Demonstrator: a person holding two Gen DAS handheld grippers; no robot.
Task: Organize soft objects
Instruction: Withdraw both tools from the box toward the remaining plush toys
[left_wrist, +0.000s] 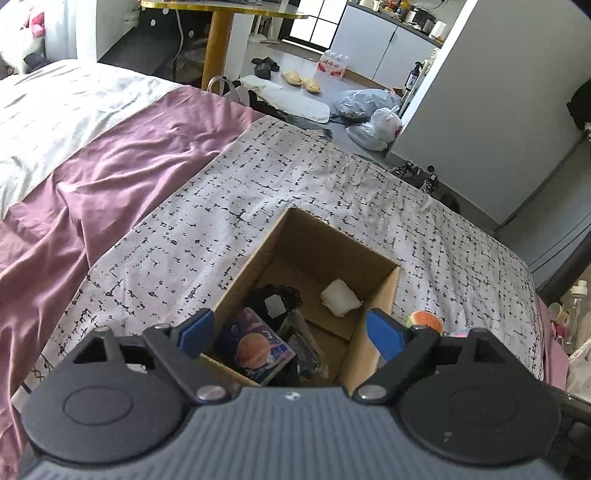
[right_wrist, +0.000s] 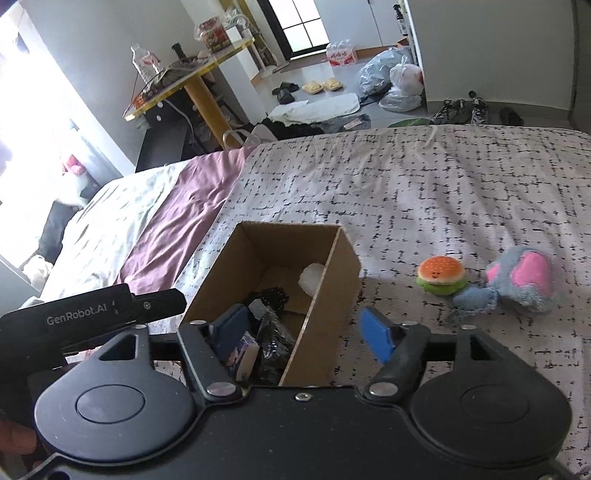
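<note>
Both grippers, left (left_wrist: 290, 334) and right (right_wrist: 301, 334), stood released over the part-filled box (right_wrist: 341, 291); burger plush (right_wrist: 440, 280) and grey plush (right_wrist: 521, 278) remained at three o'clock.

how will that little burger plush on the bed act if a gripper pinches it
The burger plush looks stuffed, so it will likely squash and feel light. Its rounded shape may roll or slide on the bedsheet if nudged.
</note>
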